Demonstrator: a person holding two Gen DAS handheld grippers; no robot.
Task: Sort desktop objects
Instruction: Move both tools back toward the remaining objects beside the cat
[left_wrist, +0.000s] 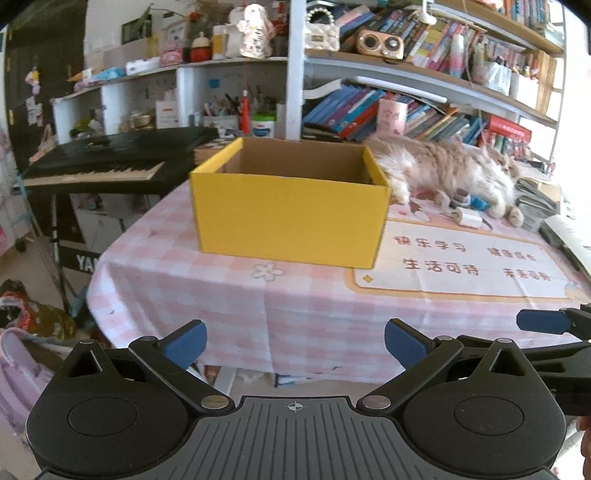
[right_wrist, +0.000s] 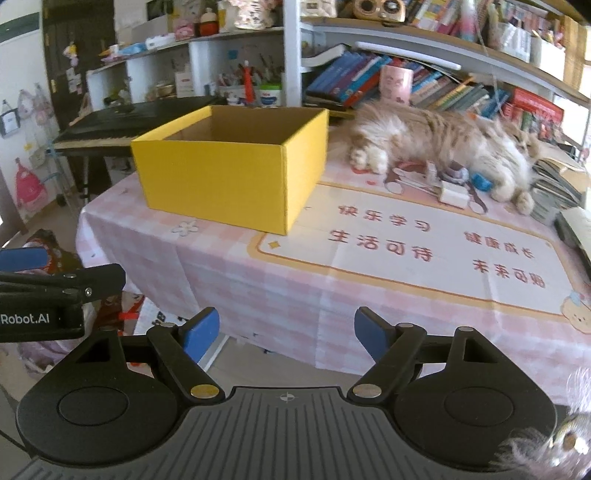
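Bright daylight fills the room, strongest toward three o'clock, where the far edge of the bookshelves (left_wrist: 436, 66) washes out to near white. The pink checked tablecloth (right_wrist: 288, 280) is evenly lit and the yellow box (left_wrist: 291, 206) casts only a faint shadow at its base. The fisheye lenses bend the shelves into arcs, and the corners fall to black. The fluffy cat (right_wrist: 443, 144) looks soft and slightly smeared. At five o'clock in the right wrist view, pale fuzz is badly out of focus.
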